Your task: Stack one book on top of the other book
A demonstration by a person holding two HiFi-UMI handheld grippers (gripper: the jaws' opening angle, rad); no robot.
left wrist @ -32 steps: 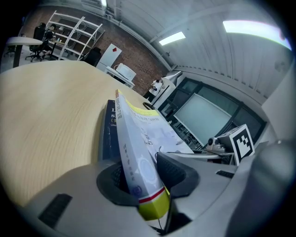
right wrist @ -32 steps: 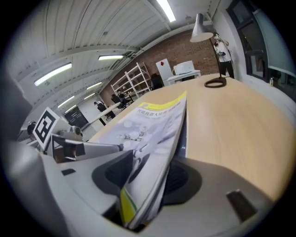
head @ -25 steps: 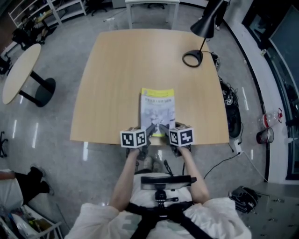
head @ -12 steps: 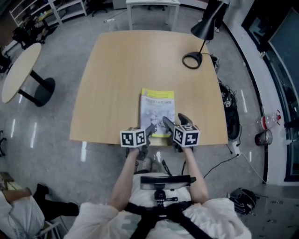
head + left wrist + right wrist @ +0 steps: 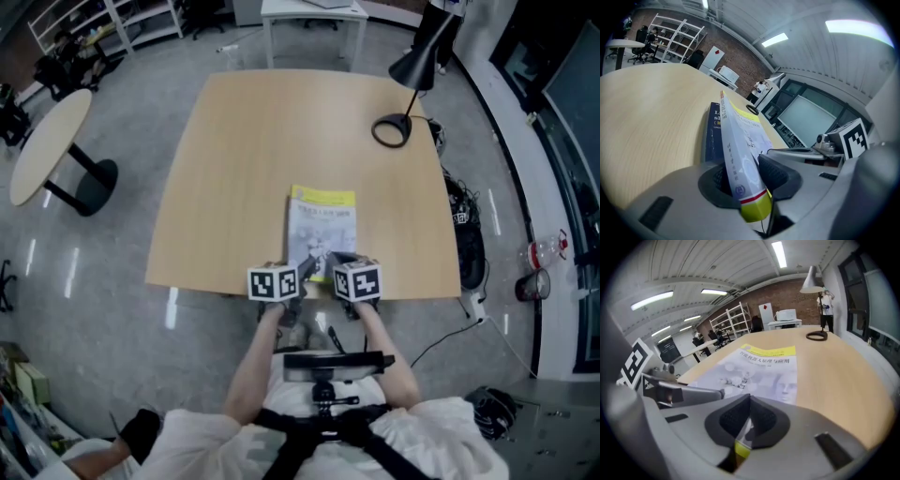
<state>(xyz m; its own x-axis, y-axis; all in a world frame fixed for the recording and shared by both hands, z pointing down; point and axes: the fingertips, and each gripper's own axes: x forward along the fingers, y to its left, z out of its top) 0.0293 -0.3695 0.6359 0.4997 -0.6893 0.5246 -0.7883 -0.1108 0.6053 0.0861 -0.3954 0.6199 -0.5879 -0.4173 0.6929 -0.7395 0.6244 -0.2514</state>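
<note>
The left tool [image 5: 740,174] pinches the yellow and white book [image 5: 323,228] on top of the blue book [image 5: 712,133], and the right tool [image 5: 748,417] is pressed together at its near edge.

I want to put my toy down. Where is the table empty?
The left half of the table is bare, and so is the far middle between the yellow book and the desk lamp. The near edge by the book is crowded.

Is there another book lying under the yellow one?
Yes, the left gripper view shows a dark blue book lying beneath the yellow book.
</note>
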